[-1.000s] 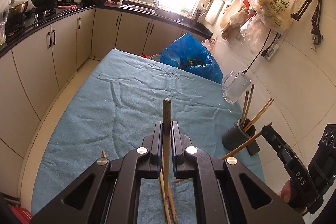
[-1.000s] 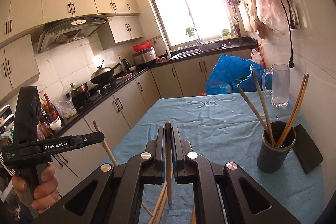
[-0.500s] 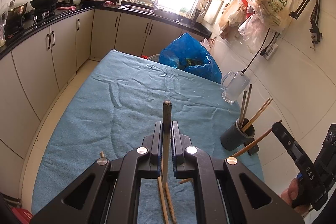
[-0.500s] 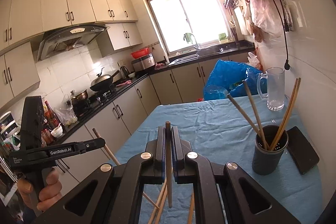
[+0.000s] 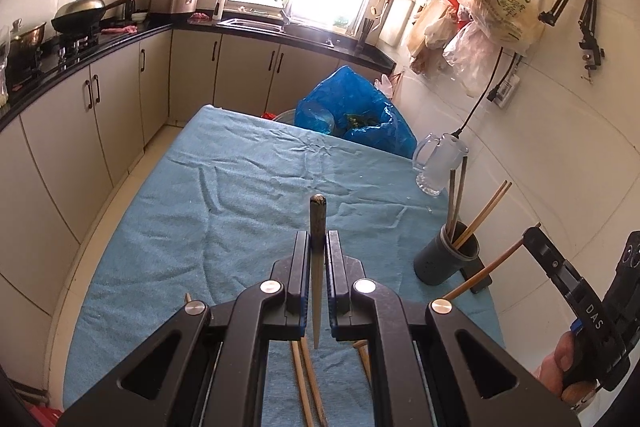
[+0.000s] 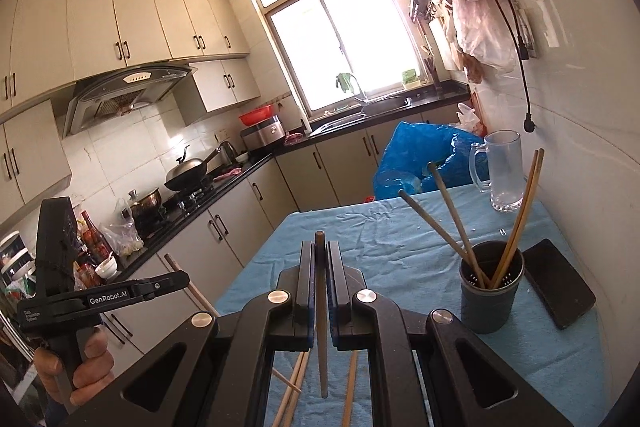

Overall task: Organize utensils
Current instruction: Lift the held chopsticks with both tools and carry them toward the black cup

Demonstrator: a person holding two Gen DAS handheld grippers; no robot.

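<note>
Left hand-held gripper: jaws clamped on a dark-tipped chopstick, long axis running straight along the fingers, blunt end poking out past the tips, thin end hanging back toward the desk. Holder cup lies ahead and well to the right of it, near the wall, four sticks already standing in it.

Loose chopsticks lie on the blue cloth beneath both tools, not yet gathered.

Right hand-held gripper: jaws clamped on a lighter chopstick, likewise held lengthwise with its tip down. From this side the cup sits just ahead and to the right, mouth open upward.

Judgement: right hand is nearer the cup; its stick must be tipped more upright over the mouth before release.
</note>
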